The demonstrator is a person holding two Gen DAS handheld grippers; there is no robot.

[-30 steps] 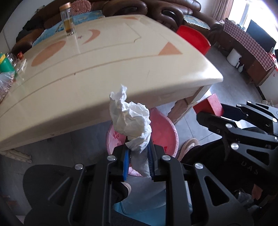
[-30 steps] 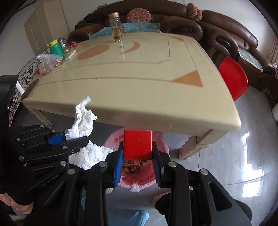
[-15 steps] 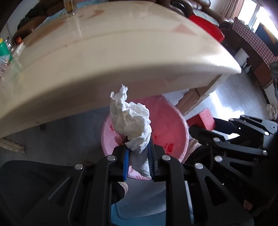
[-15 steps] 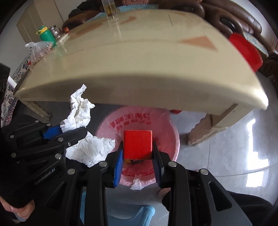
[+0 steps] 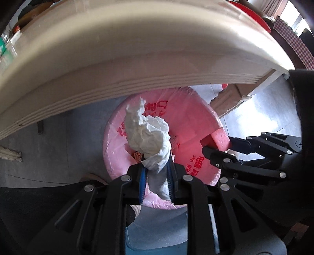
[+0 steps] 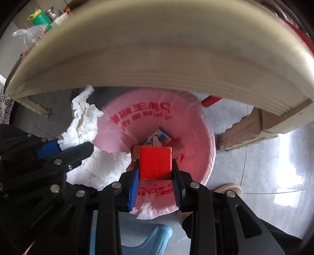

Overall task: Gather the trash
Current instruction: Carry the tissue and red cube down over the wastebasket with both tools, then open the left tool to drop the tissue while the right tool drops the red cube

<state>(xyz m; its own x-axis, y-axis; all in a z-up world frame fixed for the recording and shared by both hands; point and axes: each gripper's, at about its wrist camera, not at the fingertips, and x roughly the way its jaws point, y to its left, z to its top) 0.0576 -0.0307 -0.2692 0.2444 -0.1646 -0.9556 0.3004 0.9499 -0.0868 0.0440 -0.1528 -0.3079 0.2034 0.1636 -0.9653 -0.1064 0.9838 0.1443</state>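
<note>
My left gripper (image 5: 156,170) is shut on a crumpled white tissue (image 5: 147,135) that sticks up past its fingertips, over the mouth of a bin lined with a pink bag (image 5: 196,121). My right gripper (image 6: 156,166) is shut on a red block (image 6: 156,162), also above the pink-lined bin (image 6: 198,141). Inside the bin lie a blue-and-white packet (image 6: 161,137) and other wrappers. In the right wrist view the left gripper (image 6: 64,146) shows at the left with the tissue (image 6: 82,121). The right gripper (image 5: 217,151) with the block (image 5: 217,139) shows at the right in the left wrist view.
The beige table edge (image 5: 137,74) hangs just above and behind the bin. A table leg (image 6: 255,125) stands right of the bin. A blue stool (image 6: 149,241) is below the grippers. A shoe (image 6: 231,191) rests on the grey tiled floor. A green bottle (image 6: 40,18) stands on the tabletop.
Both grippers have sunk from table height to below the table edge, close over the bin. The tissue and the red block stay gripped; the bin now looms larger.
</note>
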